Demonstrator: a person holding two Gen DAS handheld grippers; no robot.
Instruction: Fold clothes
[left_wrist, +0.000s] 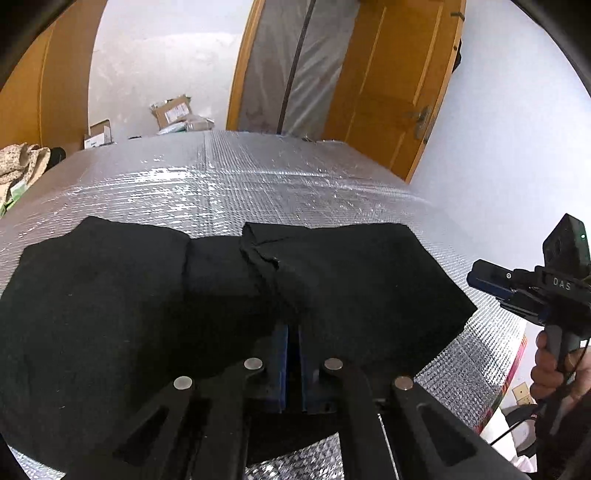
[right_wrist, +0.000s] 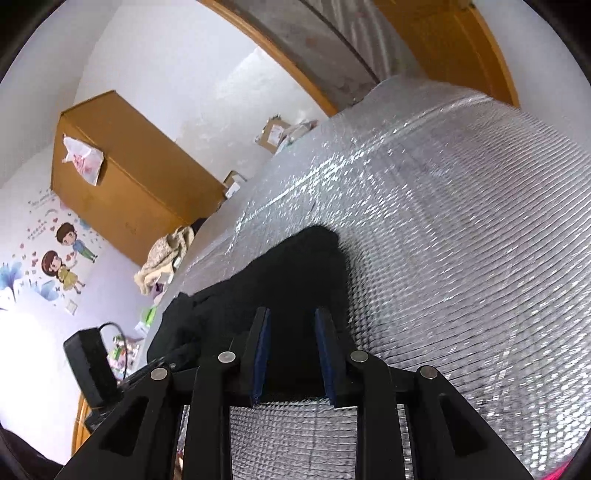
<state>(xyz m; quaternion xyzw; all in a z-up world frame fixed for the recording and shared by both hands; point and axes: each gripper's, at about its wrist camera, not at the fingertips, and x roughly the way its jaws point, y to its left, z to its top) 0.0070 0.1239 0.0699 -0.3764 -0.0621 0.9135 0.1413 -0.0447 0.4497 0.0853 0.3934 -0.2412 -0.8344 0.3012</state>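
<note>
A black garment (left_wrist: 110, 295) lies spread across a silver quilted foil surface (left_wrist: 258, 177), with a crumpled fold near its middle. My left gripper (left_wrist: 291, 325) sits at the garment's near edge. Its blue pads are almost together and the cloth is bunched over their tips. My right gripper (left_wrist: 476, 277) hovers beside the garment's right corner, held by a hand (left_wrist: 550, 369). In the right wrist view the right gripper (right_wrist: 293, 314) stands open, with the black garment (right_wrist: 295, 266) lying under and between its fingers, which do not pinch it.
The foil surface (right_wrist: 443, 221) stretches far beyond the garment. A wooden door (left_wrist: 388, 92) stands behind it, cardboard boxes (left_wrist: 173, 110) at the far edge, a beige cloth (left_wrist: 18, 166) at the left. A wooden cabinet (right_wrist: 122, 184) stands by the stickered wall.
</note>
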